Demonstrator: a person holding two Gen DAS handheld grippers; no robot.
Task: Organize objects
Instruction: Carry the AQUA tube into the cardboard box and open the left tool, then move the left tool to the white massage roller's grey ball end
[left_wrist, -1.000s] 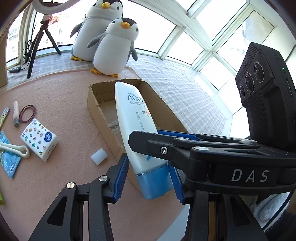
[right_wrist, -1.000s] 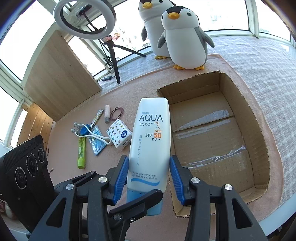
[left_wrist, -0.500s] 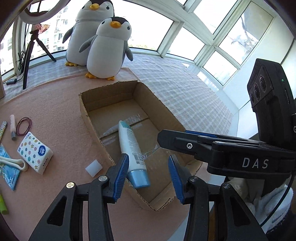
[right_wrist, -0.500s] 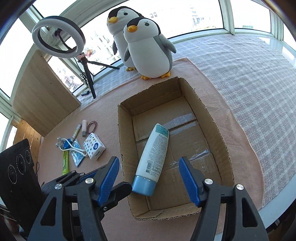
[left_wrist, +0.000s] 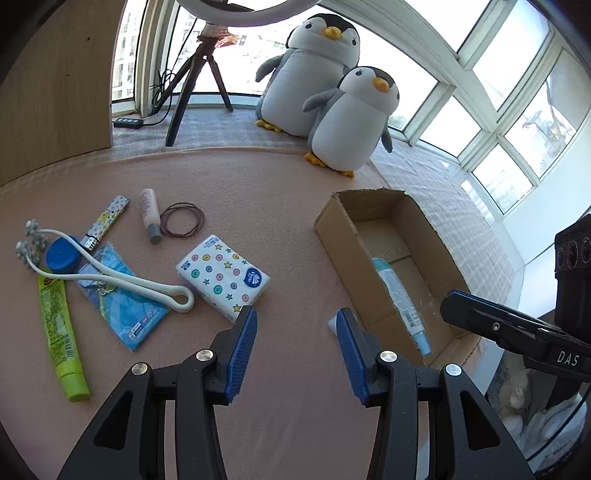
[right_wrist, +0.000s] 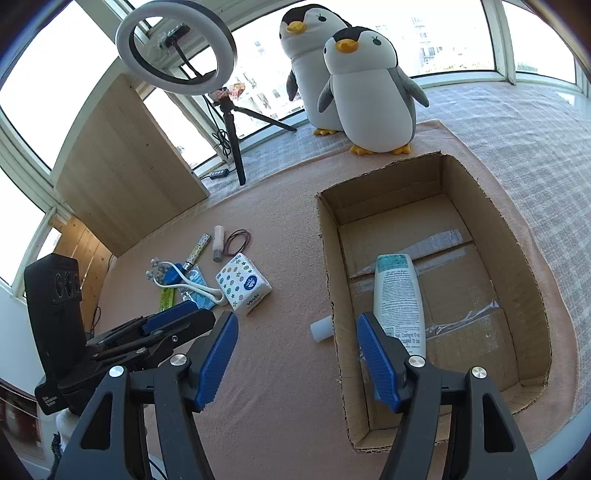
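A white sunscreen tube (right_wrist: 399, 299) with a blue cap lies flat inside the open cardboard box (right_wrist: 524, 266), also seen as the tube (left_wrist: 400, 299) in the box (left_wrist: 332, 236). My right gripper (right_wrist: 295, 332) is open above the box's near left wall, nothing between its fingers. My left gripper (left_wrist: 295, 328) is open over the pink mat, just this side of a star-printed tissue pack (left_wrist: 223, 277). A small white block (right_wrist: 321, 328) rests against the box's outer wall.
Left of the box lie a green tube (left_wrist: 61, 332), a blue pouch (left_wrist: 122, 306), a white massage roller (left_wrist: 110, 269), a blue lid (left_wrist: 62, 254), a patterned stick (left_wrist: 107, 221), a small bottle (left_wrist: 150, 216) and hair ties (left_wrist: 183, 219). Two plush penguins (right_wrist: 354, 81) and a ring light (right_wrist: 175, 44) stand behind.
The sunscreen tube, held by both grippers a second ago, now lies in the box. Both grippers have opened and drawn back, the left one swinging left toward the loose items.
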